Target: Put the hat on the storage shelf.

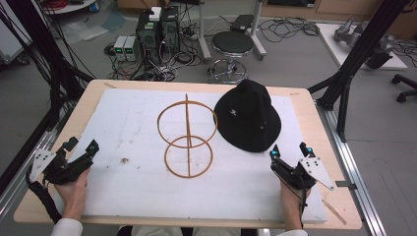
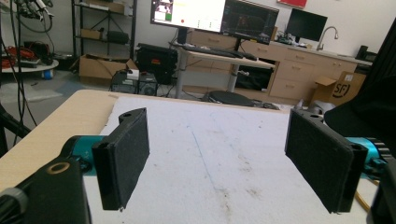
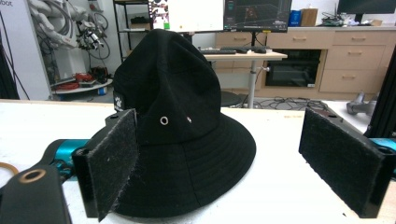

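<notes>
A black bucket hat (image 1: 247, 116) sits crown-up on the white pad at the right of the table's middle; in the right gripper view the bucket hat (image 3: 177, 135) stands just beyond the jaws. A wooden stand (image 1: 187, 136) of two rings on an upright rod is beside it, at the centre. My right gripper (image 1: 290, 151) rests near the front right, just short of the hat's brim, jaws wide apart and empty. At the front left my left gripper (image 1: 81, 146) is open too, nothing between its pads (image 2: 123, 156).
A white foam pad (image 1: 147, 191) covers most of the wooden table (image 1: 93, 93). A thin wooden stick (image 1: 337, 211) lies at the front right corner. Black frame struts (image 1: 364, 44) rise at both sides. Beyond the far edge stand a stool (image 1: 232, 46) and computers.
</notes>
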`<state>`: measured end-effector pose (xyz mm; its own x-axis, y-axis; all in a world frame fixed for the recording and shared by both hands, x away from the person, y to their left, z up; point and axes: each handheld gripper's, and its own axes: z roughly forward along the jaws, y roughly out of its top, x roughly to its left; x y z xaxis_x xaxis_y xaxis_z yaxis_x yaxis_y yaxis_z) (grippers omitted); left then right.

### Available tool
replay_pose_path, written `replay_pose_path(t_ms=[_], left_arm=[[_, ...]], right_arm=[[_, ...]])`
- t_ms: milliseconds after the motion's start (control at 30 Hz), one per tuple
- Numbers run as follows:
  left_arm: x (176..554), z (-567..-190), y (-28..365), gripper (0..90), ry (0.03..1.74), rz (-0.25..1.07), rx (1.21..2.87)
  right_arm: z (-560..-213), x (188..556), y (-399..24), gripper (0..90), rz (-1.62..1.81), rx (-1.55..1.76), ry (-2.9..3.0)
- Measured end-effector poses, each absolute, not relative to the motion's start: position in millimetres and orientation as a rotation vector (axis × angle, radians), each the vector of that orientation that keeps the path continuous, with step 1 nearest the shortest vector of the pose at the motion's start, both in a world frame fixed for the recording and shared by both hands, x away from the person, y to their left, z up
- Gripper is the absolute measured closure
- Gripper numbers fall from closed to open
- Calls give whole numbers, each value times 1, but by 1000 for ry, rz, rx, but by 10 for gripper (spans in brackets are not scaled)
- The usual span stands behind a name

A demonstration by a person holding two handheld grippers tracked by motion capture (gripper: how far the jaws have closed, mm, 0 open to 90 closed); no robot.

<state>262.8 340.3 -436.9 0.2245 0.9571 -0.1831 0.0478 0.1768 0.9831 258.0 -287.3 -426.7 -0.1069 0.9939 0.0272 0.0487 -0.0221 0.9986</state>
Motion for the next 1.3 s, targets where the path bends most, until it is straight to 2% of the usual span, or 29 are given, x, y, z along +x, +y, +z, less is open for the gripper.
replay_pose_path(t_ms=[1300], left_arm=[[263, -438, 340, 225, 1135, 868, 1191]], right_arm=[[-423, 258, -283, 116, 1289, 1192, 1343]])
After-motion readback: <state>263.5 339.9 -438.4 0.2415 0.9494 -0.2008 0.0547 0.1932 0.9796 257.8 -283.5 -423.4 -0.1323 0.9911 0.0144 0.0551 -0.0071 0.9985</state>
